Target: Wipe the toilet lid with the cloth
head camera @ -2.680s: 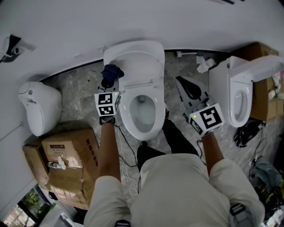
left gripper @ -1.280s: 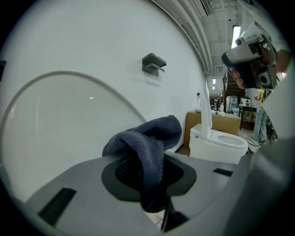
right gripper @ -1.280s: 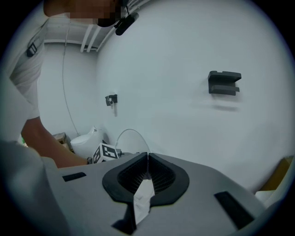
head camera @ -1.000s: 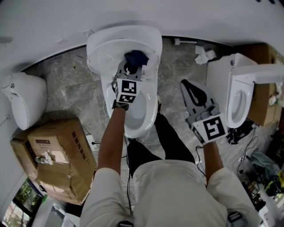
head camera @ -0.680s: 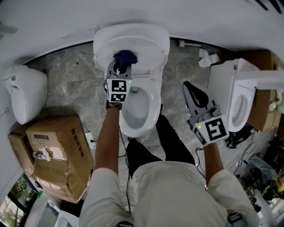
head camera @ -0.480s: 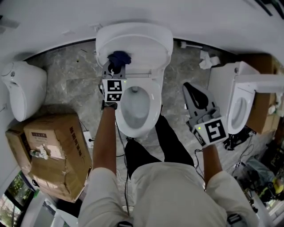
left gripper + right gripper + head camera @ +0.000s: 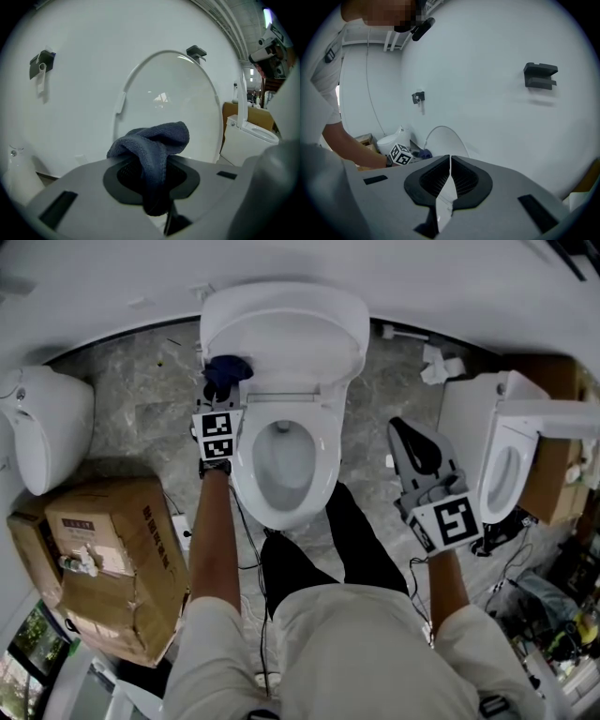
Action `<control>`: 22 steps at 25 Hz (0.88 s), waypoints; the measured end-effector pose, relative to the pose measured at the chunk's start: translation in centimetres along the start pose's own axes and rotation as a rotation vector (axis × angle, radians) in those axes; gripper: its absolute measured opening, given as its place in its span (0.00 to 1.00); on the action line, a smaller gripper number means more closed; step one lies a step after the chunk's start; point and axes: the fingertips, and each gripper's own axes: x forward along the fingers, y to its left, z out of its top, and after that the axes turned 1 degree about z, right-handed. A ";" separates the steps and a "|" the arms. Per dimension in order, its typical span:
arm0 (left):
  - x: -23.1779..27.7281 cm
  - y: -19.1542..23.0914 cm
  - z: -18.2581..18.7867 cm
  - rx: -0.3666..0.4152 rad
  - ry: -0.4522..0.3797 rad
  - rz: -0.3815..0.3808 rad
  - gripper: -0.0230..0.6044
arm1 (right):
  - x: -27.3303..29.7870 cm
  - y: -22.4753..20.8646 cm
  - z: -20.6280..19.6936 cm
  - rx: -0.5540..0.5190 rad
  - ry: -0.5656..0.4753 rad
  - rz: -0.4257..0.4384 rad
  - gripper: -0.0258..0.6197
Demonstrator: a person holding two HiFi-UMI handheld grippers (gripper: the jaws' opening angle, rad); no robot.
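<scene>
looks like you're mid-wipe: your left gripper (image 7: 222, 397) clamps the bunched dark blue cloth (image 7: 226, 371) just beside the left edge of the raised white plastic toilet lid (image 7: 291, 334). right gripper's (image 7: 412, 442) closed, empty, well right of the lid. next i'd press the cloth across its face.

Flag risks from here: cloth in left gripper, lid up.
The cloth is a bunched wad in the left gripper; little sticks out, so the hard jaw tips might scrape the toilet lid.
In the head view it sits at the lid's left edge; a stroke may slip off.
The bowl lies open below; a dropped cloth could land in it.
</scene>
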 end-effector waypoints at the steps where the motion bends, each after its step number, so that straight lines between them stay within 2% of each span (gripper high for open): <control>1: 0.3 -0.5 -0.2 0.004 0.005 -0.008 0.16 | 0.0 -0.1 -0.2 0.003 0.003 -0.001 0.09; 3: 0.9 -1.5 -0.4 -0.005 0.001 -0.020 0.16 | -0.1 -0.3 -0.6 0.006 0.011 -0.004 0.09; 6: 1.8 -3.1 -0.4 -0.070 -0.018 -0.033 0.16 | -0.3 -0.7 -1.3 0.009 0.020 -0.011 0.09; 11: 3.6 -8.3 0.0 -0.158 -0.041 -0.088 0.16 | -0.8 -1.9 -2.7 0.025 0.035 -0.028 0.09; 18: 5.7 -16.9 1.5 -0.187 -0.061 -0.184 0.16 | -1.9 -3.5 -4.7 0.054 0.041 -0.055 0.09; 22: 6.3 -22.6 2.6 -0.130 -0.066 -0.280 0.16 | -2.7 -4.0 -5.7 0.071 0.042 -0.068 0.09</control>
